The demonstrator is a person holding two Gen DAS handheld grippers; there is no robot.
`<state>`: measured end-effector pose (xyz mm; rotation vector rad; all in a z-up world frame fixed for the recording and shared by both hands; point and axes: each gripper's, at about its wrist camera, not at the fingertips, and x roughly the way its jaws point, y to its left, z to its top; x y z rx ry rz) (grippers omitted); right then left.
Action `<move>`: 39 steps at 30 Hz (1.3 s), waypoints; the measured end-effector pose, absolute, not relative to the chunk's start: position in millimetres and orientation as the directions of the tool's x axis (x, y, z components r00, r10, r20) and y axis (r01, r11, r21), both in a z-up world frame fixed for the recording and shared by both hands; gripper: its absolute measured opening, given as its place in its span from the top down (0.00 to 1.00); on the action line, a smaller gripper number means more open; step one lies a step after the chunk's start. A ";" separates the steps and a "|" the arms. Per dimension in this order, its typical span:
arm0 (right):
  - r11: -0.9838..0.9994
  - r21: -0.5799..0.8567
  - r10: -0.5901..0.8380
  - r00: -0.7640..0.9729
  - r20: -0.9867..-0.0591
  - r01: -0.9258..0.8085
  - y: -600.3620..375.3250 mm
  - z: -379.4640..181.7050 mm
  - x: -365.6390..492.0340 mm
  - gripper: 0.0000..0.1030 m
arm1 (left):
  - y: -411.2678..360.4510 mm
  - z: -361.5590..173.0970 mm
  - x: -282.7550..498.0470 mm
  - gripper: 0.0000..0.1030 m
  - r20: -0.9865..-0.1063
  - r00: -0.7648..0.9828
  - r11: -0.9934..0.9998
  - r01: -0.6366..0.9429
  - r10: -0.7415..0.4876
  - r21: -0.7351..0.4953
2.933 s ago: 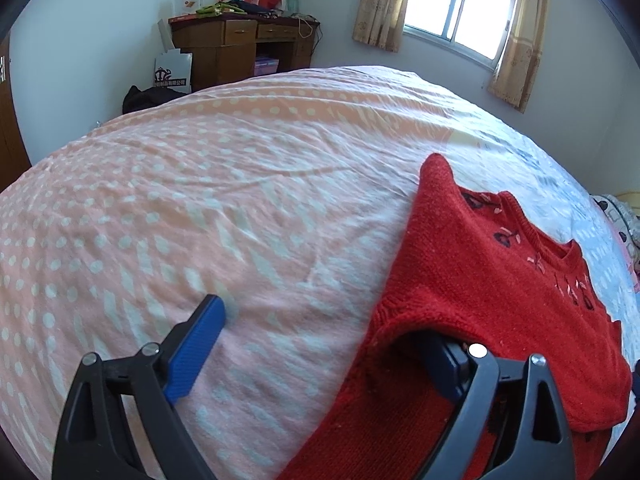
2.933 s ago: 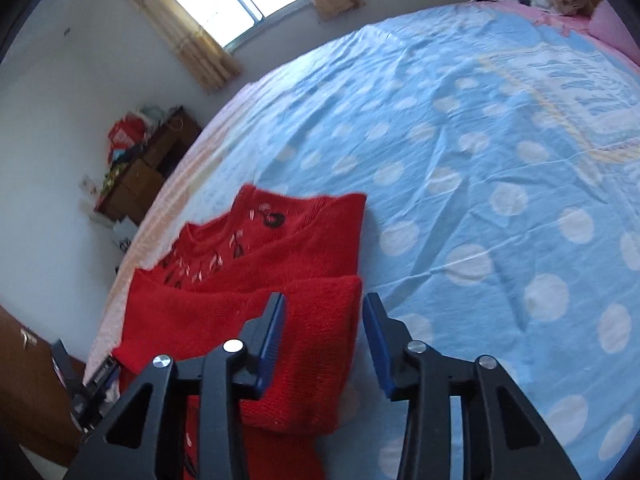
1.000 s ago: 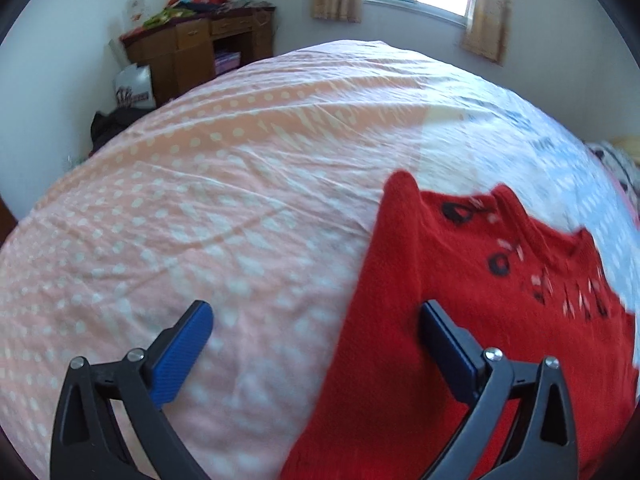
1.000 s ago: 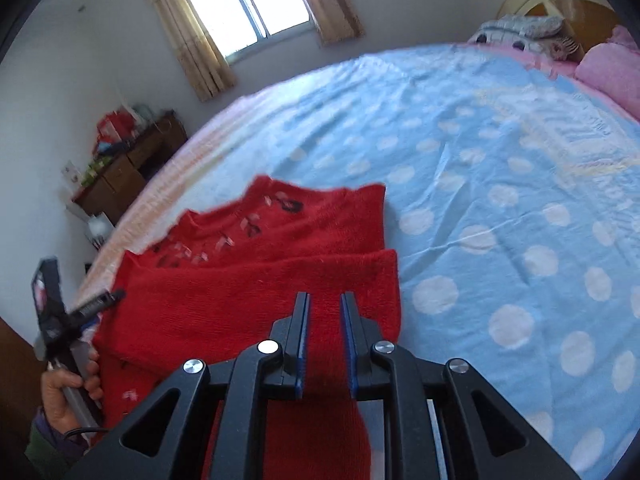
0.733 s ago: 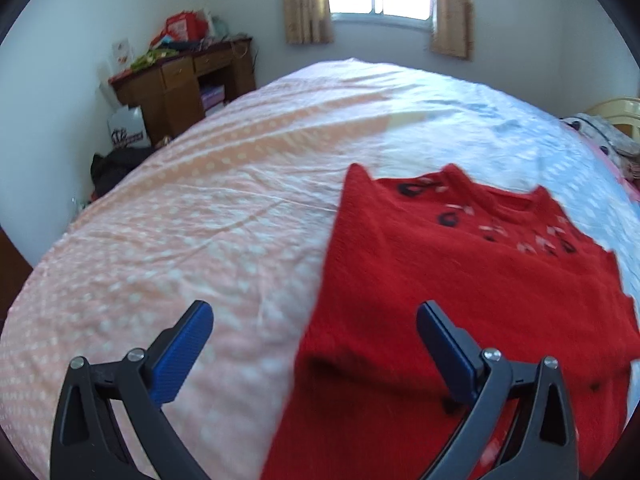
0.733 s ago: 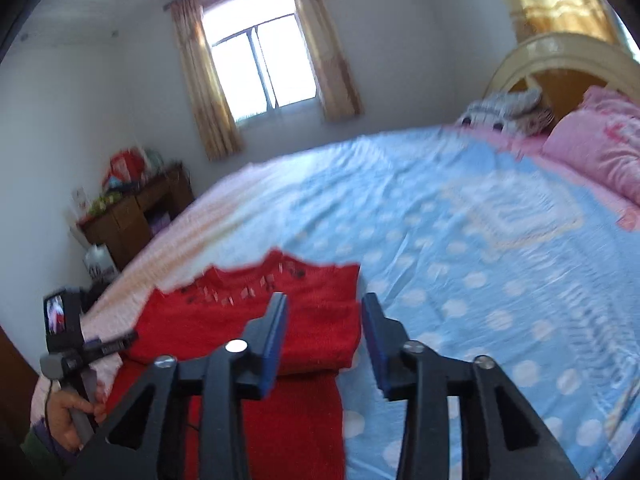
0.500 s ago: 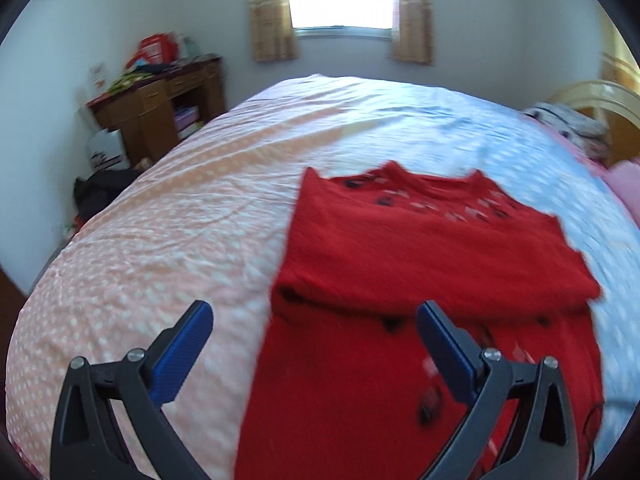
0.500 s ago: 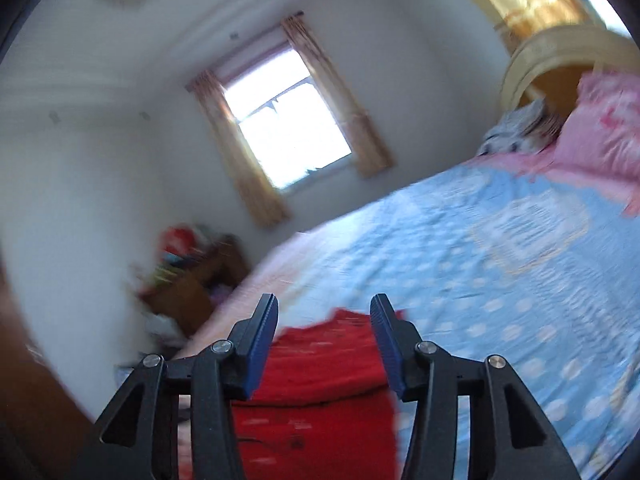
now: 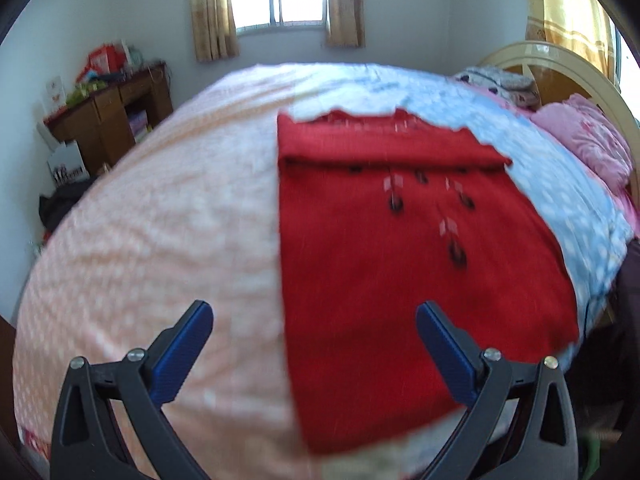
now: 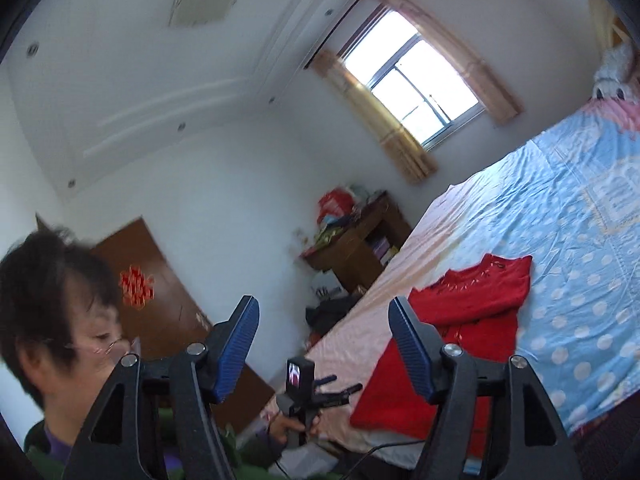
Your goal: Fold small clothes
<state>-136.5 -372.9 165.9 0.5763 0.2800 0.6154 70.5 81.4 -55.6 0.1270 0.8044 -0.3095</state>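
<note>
A small red knitted sweater (image 9: 404, 248) lies flat on the bed, its top part folded down into a band near the collar. My left gripper (image 9: 314, 316) is open and empty, hovering over the sweater's near left edge. In the right wrist view the sweater (image 10: 460, 320) lies far off on the bed, and the left gripper (image 10: 340, 386) shows small, held in a hand near the bed's edge. My right gripper (image 10: 322, 320) is raised well off the bed, pointing level across the room. Its jaws are opening and nothing is between them.
The bed cover (image 9: 152, 216) is pink with white dots on the left and blue (image 9: 576, 208) on the right. A wooden desk (image 9: 108, 120) piled with things stands by the far wall. Pink pillows (image 9: 592, 136) lie against the headboard. The person (image 10: 60, 344) stands at the bed's near edge.
Both grippers pulled back from the sweater. The right one, shut before, opened, rose and swung up off the bed. The left one drew back, bringing the whole sweater into view.
</note>
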 end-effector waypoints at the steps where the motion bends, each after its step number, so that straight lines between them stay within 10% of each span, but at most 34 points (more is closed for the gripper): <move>1: 0.702 0.550 0.597 0.795 -0.109 -0.452 -368.9 169.7 -149.6 0.29 | 86.2 -61.7 65.8 0.00 -0.738 0.632 0.944 0.329 -0.236 -0.021; 15: 0.911 0.408 0.331 0.695 -0.639 -0.059 -317.3 -37.6 -46.1 0.25 | 91.1 -125.0 51.1 0.01 -0.806 0.532 0.940 0.330 -0.259 -0.084; 20: 0.956 0.294 0.237 0.603 -0.762 -0.005 -305.2 -82.0 -20.7 0.39 | 89.3 -121.5 51.0 0.01 -0.786 0.551 0.933 0.350 -0.281 -0.088; 27: 0.875 0.464 0.147 0.838 -0.526 0.138 -372.8 -47.1 -35.4 0.47 | 108.4 -115.2 56.6 0.01 -0.754 0.537 0.917 0.325 -0.379 -0.230; 35: 0.534 0.845 0.367 0.907 -0.205 -0.025 -413.9 -4.3 -58.9 0.47 | 107.2 -113.6 60.3 0.01 -0.751 0.537 0.920 0.293 -0.383 -0.260; 39: 0.406 0.912 0.438 0.887 -0.144 -0.052 -415.6 5.4 -60.6 0.17 | 111.0 -111.5 61.9 0.01 -0.749 0.518 0.910 0.272 -0.413 -0.313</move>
